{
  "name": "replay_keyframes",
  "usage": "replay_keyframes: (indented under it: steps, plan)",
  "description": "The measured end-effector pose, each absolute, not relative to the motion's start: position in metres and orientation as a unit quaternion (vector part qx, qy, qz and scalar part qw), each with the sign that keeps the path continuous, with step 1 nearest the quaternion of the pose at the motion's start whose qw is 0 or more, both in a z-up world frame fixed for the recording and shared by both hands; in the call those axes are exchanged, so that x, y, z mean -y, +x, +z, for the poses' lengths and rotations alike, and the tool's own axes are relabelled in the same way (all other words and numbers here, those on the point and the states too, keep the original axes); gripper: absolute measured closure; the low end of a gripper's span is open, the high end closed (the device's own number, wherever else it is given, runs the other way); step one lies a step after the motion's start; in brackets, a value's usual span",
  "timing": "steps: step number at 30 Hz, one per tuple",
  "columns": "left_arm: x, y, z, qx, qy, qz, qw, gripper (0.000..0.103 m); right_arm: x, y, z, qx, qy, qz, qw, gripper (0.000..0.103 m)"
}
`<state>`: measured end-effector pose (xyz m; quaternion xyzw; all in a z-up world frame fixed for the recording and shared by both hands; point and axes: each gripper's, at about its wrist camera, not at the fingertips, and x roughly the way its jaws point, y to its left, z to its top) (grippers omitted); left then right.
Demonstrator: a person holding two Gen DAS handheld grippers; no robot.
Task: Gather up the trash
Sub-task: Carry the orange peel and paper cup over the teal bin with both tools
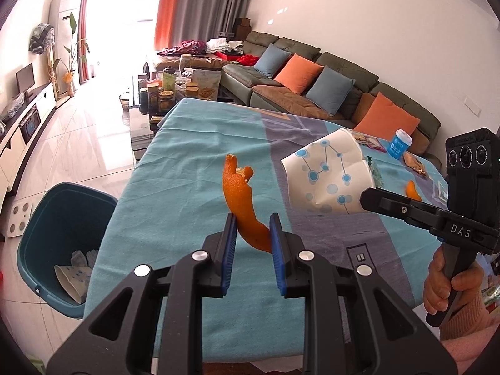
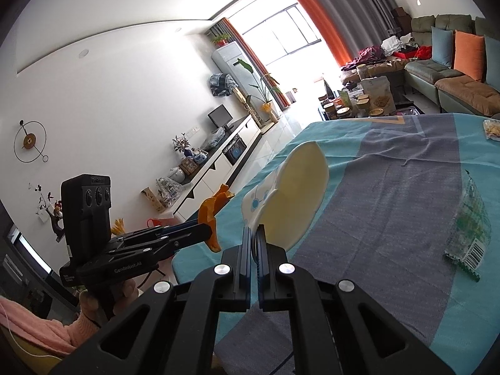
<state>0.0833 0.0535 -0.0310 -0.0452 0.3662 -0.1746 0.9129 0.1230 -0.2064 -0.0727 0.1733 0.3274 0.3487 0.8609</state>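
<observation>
My left gripper (image 1: pixel 252 229) is shut on a curled orange peel (image 1: pixel 241 198) and holds it above the blue-clothed table (image 1: pixel 175 187). The peel also shows in the right wrist view (image 2: pixel 210 215). My right gripper (image 2: pixel 253 238) is shut on the rim of a crumpled white paper cup with blue dots (image 2: pixel 293 200), held above the table. The cup also shows in the left wrist view (image 1: pixel 328 176), at the tip of the right gripper (image 1: pixel 367 195). A teal trash bin (image 1: pixel 62 243) stands on the floor left of the table, with paper cups in it.
On the table lie another orange peel piece (image 1: pixel 412 189), a clear green-printed wrapper (image 2: pixel 468 228), a blue-and-white small tub (image 1: pixel 400 143) and snack packets (image 1: pixel 414 162). A sofa with cushions (image 1: pixel 312 84) stands behind. A cluttered coffee table (image 1: pixel 175 90) is beyond the far edge.
</observation>
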Motion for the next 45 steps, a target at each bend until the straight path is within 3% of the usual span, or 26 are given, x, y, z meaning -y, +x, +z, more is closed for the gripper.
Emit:
replay_keyframes:
  steps: [35, 36, 38, 45]
  plan:
    - [-0.151, 0.082, -0.029, -0.355, -0.086, -0.071, 0.928, 0.081, 0.104, 0.152, -0.067, -0.359, 0.136, 0.436, 0.814, 0.101]
    - [-0.155, 0.083, -0.029, -0.354, -0.087, -0.068, 0.929, 0.082, 0.101, 0.153, -0.066, -0.359, 0.134, 0.438, 0.813, 0.101]
    - [-0.162, 0.082, -0.028, -0.353, -0.091, -0.065, 0.929, 0.093, 0.096, 0.156, -0.064, -0.360, 0.131, 0.441, 0.812, 0.101]
    - [-0.180, 0.085, -0.042, -0.369, -0.114, -0.062, 0.920, 0.093, 0.081, 0.157, -0.067, -0.369, 0.124, 0.448, 0.805, 0.101]
